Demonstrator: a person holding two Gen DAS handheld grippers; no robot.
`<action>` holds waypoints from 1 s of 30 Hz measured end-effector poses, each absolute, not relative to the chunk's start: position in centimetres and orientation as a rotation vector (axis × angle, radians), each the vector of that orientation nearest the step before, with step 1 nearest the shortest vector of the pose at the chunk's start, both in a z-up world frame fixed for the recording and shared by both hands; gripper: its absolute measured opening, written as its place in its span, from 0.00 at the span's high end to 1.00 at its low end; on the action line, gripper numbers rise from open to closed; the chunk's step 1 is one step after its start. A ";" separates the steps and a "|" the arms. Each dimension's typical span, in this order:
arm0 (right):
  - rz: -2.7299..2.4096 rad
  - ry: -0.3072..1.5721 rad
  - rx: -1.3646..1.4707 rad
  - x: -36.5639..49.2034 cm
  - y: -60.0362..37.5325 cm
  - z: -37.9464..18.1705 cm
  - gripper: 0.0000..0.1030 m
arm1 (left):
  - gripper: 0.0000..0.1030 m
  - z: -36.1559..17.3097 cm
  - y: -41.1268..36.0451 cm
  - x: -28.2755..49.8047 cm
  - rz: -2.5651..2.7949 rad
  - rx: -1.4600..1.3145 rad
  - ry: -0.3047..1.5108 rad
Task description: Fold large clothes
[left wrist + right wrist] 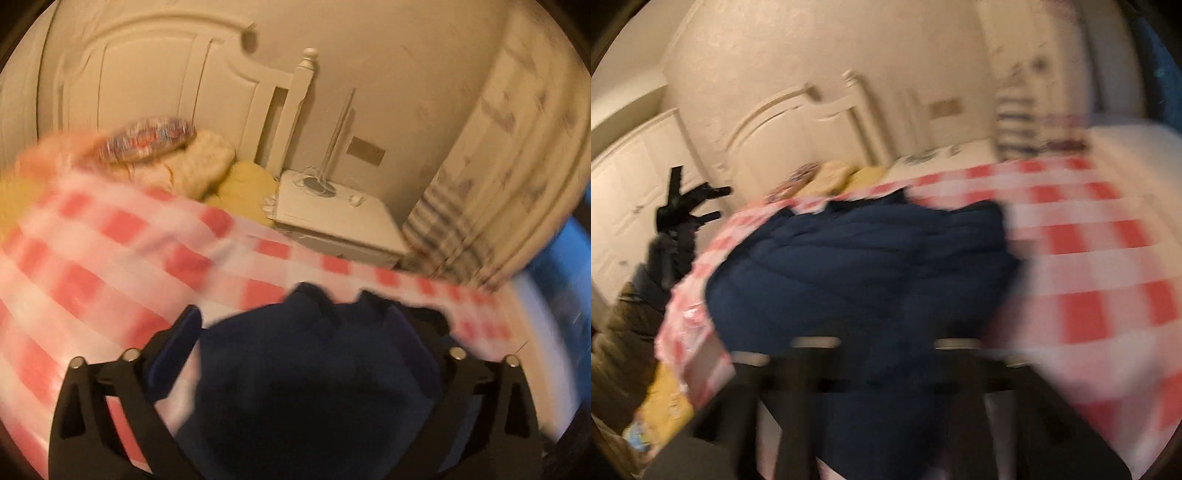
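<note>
A dark navy padded jacket (864, 254) lies bunched on the red-and-white checked cover (1100, 236) of the bed. In the left wrist view the jacket (314, 373) fills the space between my left gripper's fingers (177, 350), which stand apart around the cloth; my left gripper (306, 325) is over the bed. In the right wrist view the left gripper (698, 206) shows raised at the far left with its fingers spread. My right gripper (882, 354) is blurred at the bottom, with jacket cloth between its fingers.
A white headboard (155, 85) and pillows (207, 162) stand at the bed's far end. A white bedside table (332, 218) with cables sits beside it, then a curtain (517, 166). White wardrobe doors (631, 173) are on the left. Both views are motion-blurred.
</note>
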State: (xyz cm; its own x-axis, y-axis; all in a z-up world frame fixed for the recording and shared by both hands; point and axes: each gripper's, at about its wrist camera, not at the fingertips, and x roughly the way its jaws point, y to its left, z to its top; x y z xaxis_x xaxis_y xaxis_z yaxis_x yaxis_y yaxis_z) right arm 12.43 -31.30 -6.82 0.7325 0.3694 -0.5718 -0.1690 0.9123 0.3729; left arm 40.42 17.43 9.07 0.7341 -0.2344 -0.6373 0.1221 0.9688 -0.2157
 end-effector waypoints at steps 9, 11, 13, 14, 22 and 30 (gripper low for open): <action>0.234 0.768 0.217 14.9 -28.1 -7.9 0.04 | 0.03 0.4 21.5 41.7 -0.163 -0.224 0.876; 0.158 0.739 0.257 14.8 -30.5 -6.9 0.04 | 0.03 0.9 21.6 41.6 -0.208 -0.239 0.841; 0.084 0.721 0.306 15.2 -32.8 -6.3 0.04 | 0.02 2.1 21.1 41.6 -0.275 -0.241 0.807; 0.067 0.721 0.331 15.9 -33.8 -6.2 0.04 | 0.02 2.5 20.6 41.7 -0.287 -0.225 0.804; 0.094 0.795 0.325 19.9 -31.6 -9.7 0.26 | 0.02 -1.1 15.1 43.7 -0.264 0.034 0.940; 0.151 0.771 0.151 20.4 -32.0 -10.4 0.52 | 0.03 -2.8 16.6 41.7 -0.224 -0.115 0.957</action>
